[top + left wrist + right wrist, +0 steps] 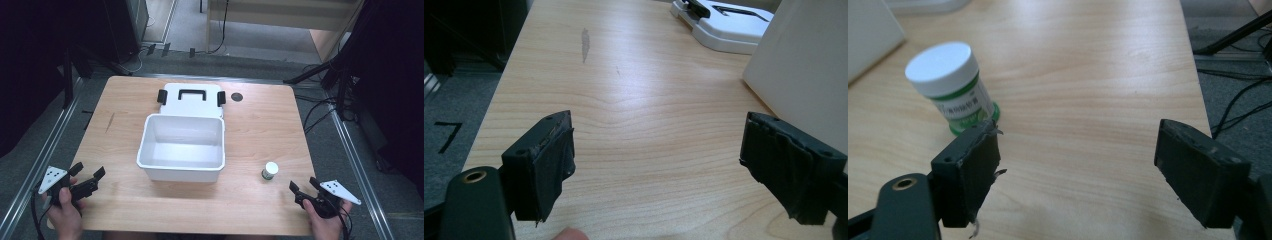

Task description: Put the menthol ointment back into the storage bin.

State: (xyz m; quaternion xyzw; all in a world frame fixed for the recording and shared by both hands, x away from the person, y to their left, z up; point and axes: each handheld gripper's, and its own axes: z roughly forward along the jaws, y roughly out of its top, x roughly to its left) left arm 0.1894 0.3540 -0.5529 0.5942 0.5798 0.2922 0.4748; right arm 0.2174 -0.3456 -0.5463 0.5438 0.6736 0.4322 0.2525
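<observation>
Resting near the front left corner of the desk [260,120], the left tongs [87,177] are held in a hand [65,212] with their jaws spread wide and nothing between them. In the left gripper view those tongs [659,165] look across bare wood toward the white wall of the storage box [804,70] on the right.

The right tongs [302,187] sit at the front right corner, held by the other hand [325,222], jaws likewise parted and empty. Just beyond and to their left stands a small bottle [270,170] with a white cap and green label, upright on the desk and apart from the box. In the right gripper view the bottle [950,87] stands just past the left jaw of the tongs [1078,170], not between the jaws.

The open white box [182,147] sits mid-desk, its lid [192,97] with black handle and latches lying flat behind it, touching its far rim.
</observation>
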